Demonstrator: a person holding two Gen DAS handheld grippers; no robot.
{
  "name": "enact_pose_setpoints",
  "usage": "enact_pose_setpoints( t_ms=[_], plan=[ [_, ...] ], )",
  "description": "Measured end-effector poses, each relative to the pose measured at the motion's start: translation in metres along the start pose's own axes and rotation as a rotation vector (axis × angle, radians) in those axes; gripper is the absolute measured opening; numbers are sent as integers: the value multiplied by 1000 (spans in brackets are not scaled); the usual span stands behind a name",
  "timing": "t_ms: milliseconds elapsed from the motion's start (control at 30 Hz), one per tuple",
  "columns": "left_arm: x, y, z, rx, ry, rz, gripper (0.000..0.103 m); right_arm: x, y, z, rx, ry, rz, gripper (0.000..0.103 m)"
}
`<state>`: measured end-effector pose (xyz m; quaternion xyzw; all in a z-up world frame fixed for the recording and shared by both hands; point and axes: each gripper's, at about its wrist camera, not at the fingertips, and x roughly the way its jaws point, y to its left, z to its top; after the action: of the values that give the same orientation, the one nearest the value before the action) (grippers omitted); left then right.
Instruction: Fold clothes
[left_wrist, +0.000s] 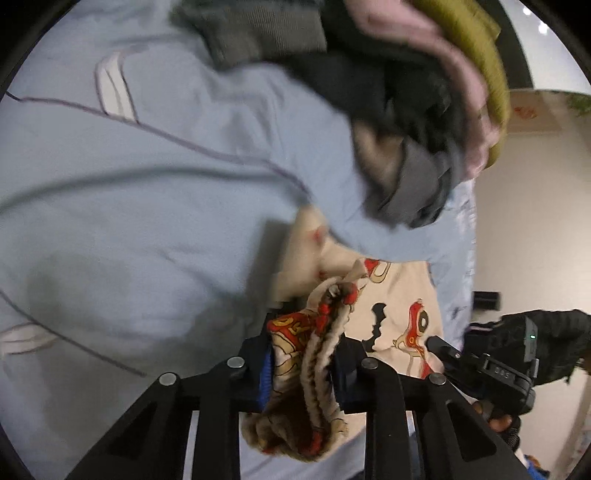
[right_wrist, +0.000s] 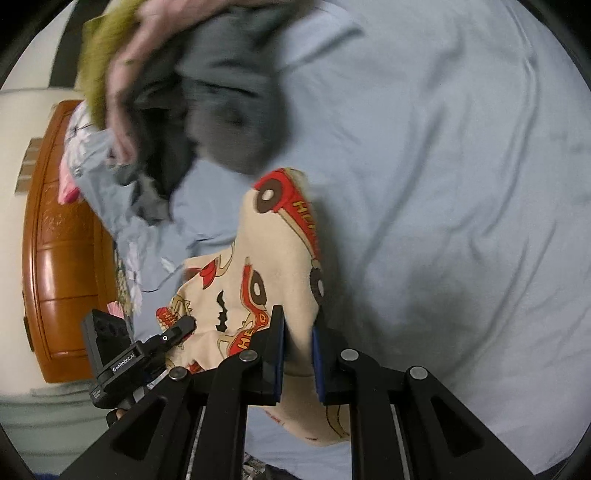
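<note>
**Two grippers, one cartoon-print garment over the blue bed**

A pale blue bedsheet (left_wrist: 129, 206) fills the scene, creased and stitched with thin dark lines, and at its far edge a heap of clothes (left_wrist: 424, 110) sits blurred: grey, black, pink and olive pieces bundled together. In the right wrist view a glossy wooden cabinet (right_wrist: 59, 240) stands beyond the bed against a cream wall.

Down to the action. The left gripper (left_wrist: 301, 373) has its jaws pinched on a bunched, ribbed edge of the cream garment (left_wrist: 399, 314), the one printed with red cars; the fabric wads up thick between the blue pads. The right gripper (right_wrist: 297, 350) is nearly closed too, clamping a thinner fold of that same garment, which stretches from its jaws towards the other tool. The garment hangs between the two, just over the sheet, near the clothes heap. A dark-gloved hand (left_wrist: 554, 343) shows on the right gripper's handle in the left wrist view
</note>
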<state>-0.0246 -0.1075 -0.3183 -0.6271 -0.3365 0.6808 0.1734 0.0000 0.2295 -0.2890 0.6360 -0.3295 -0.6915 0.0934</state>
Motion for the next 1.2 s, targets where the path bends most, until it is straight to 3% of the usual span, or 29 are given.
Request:
enact_pose_setpoints(
  t_ms=[67, 167, 267, 500, 667, 733, 933, 1100, 1200],
  plan=[
    [-27, 16, 11, 8, -16, -17, 26, 3, 27, -2, -37, -3, 10, 13],
    [-83, 48, 25, 53, -37, 20, 23, 31, 84, -7, -94, 24, 45, 13],
    [-141, 92, 40, 92, -52, 105, 21, 89, 149, -15, -135, 78, 103, 14],
    [-274, 207, 93, 75, -154, 285, 19, 220, 296, -43, -217, 215, 247, 13],
    [-347, 253, 111, 56, -256, 289, 19, 259, 362, -69, -272, 235, 320, 13],
    [-351, 266, 121, 31, -280, 242, 19, 265, 367, -70, -284, 225, 295, 13],
    [-303, 259, 126, 41, -242, 126, 19, 239, 349, -54, -232, 181, 253, 12],
    [-288, 268, 114, -29, -254, 27, 19, 197, 383, -52, -335, 165, 256, 12],
    [-310, 274, 105, -76, -310, -16, 19, 184, 422, -62, -401, 180, 287, 12]
  ],
)
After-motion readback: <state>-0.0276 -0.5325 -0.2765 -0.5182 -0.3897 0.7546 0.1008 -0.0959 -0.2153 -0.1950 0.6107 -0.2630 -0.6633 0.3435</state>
